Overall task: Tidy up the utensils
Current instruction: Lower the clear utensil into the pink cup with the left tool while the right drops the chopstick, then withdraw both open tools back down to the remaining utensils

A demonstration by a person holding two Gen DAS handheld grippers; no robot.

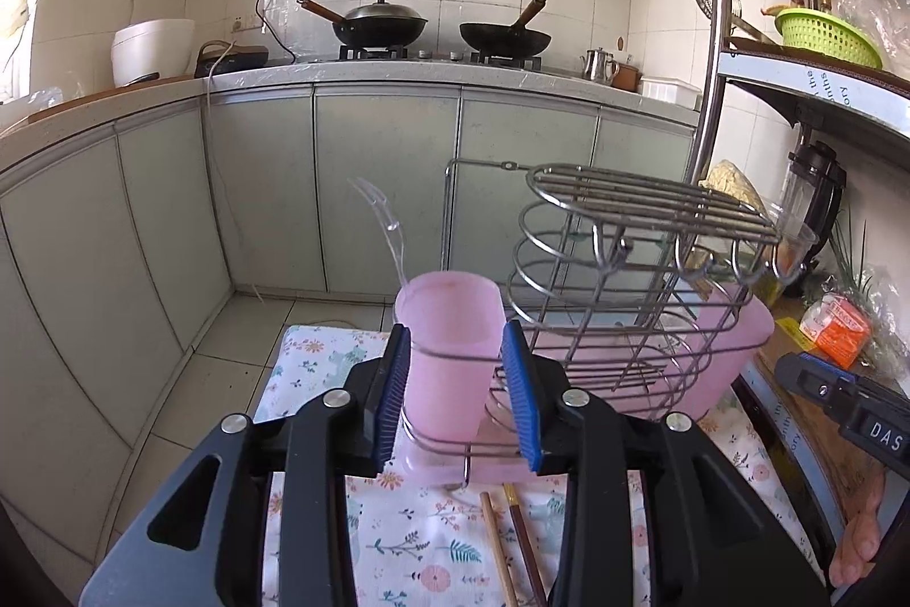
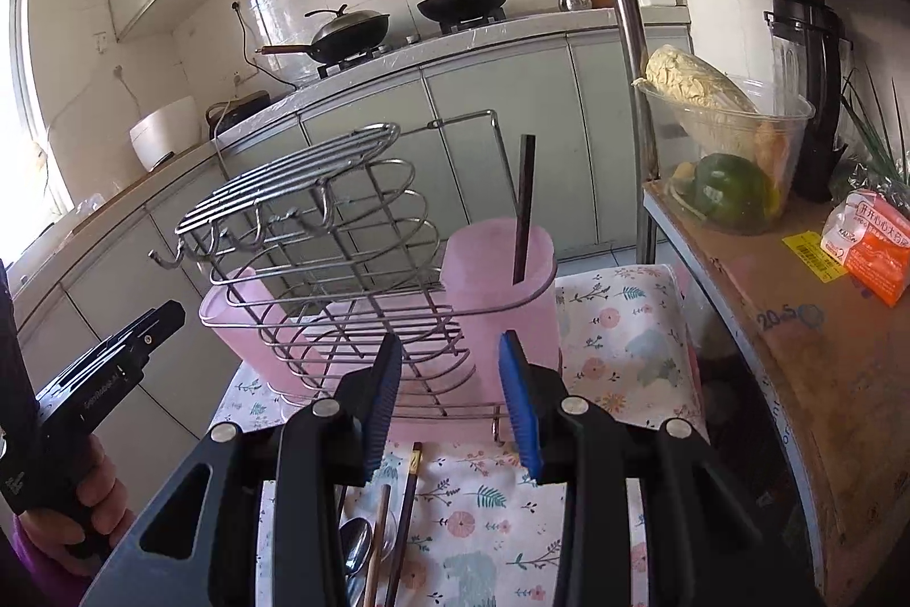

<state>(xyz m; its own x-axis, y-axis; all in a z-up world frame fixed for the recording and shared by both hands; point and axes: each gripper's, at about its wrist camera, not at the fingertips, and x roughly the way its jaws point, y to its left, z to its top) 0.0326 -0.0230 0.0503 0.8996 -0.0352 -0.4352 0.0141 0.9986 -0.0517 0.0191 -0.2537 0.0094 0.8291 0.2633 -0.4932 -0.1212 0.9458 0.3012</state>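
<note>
Now | wire rack [image 2: 318, 231] | frosted pink cups [image 2: 500, 288] | dark chopstick [image 2: 523, 209] upright

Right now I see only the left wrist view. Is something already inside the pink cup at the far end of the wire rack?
Observer: Yes, one black chopstick stands in that pink cup.
Operator: On the cloth, are there only the two chopsticks?
Observer: No, a metal spoon lies beside them.
Operator: Does the right gripper hold anything?
Observer: No, its jaws are open and empty.
</note>
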